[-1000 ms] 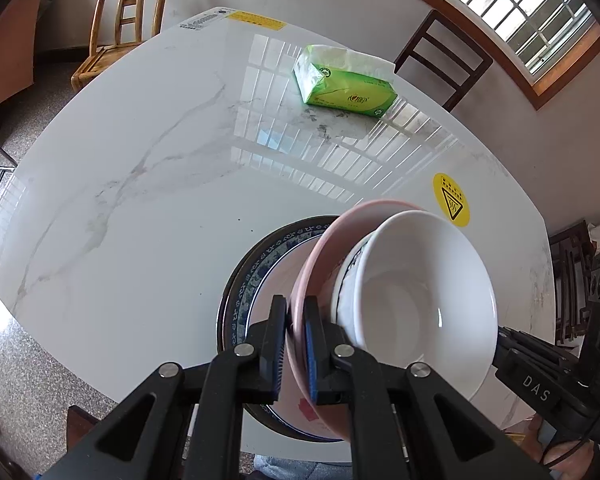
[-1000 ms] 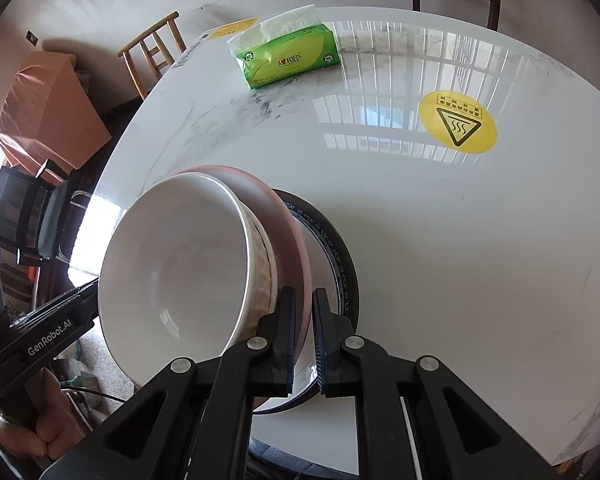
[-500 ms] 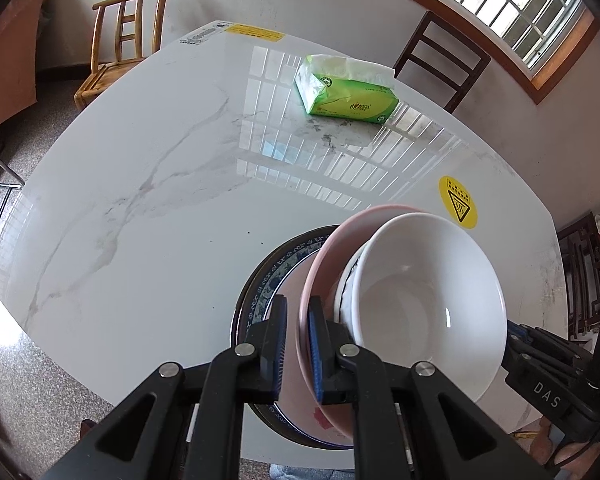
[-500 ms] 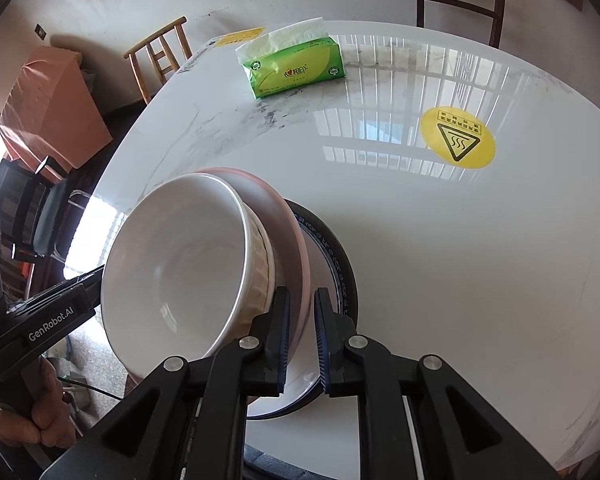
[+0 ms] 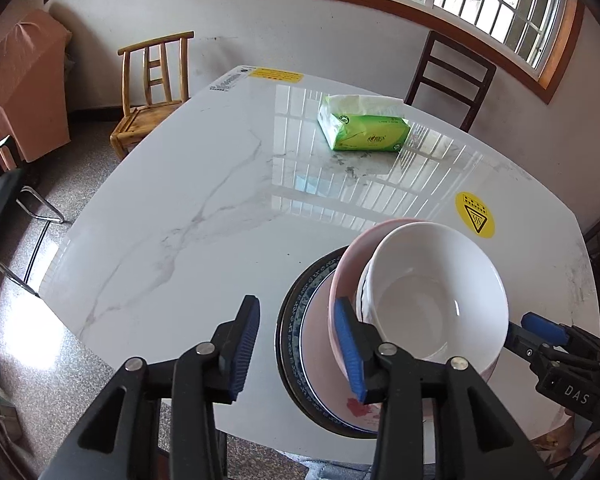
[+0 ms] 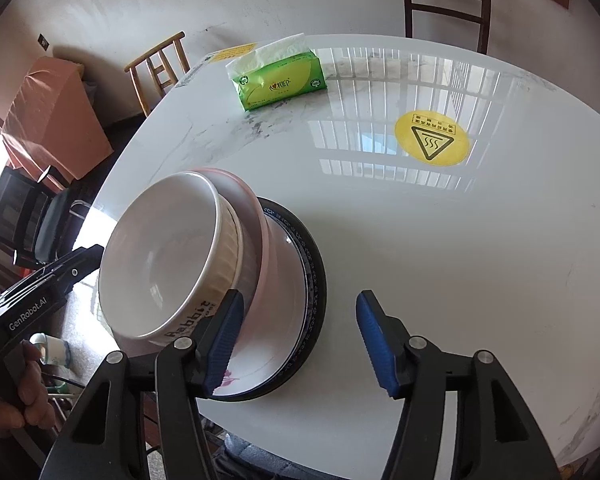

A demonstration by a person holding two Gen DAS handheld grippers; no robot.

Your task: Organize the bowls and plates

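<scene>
White marble tabletop (image 5: 188,216), glossy, window bars reflected in it. Two chairs at the far edge: a light wooden chair (image 5: 152,92) by the far left corner, a dark chair (image 5: 452,76) further right.

Dish stack sits at the near edge, right of centre. Bottom up: dark-rimmed plate (image 5: 290,320) with a blue patterned band, flat on the tabletop; pink plate (image 5: 340,280) on it, tilted (its left rim is raised); white bowl (image 5: 436,300) nested in the pink plate, tilted the same way, opening upward. Black lettering shows on the bowl's ribbed outer wall in the right wrist view (image 6: 188,322).

Green tissue pack (image 5: 364,130) lies near the far edge, well apart from the stack. Round yellow hot-surface sticker (image 5: 475,221) toward the right edge, between the pack and the stack.

Left tool (image 5: 298,354): wide open, gripping nothing. Its right finger is just beside the pink plate's rim; contact can't be judged. Left finger over bare tabletop.

Right tool (image 6: 302,344): wide open too, empty. Its left finger is close against the bowl wall and pink plate rim, right finger over bare tabletop.
</scene>
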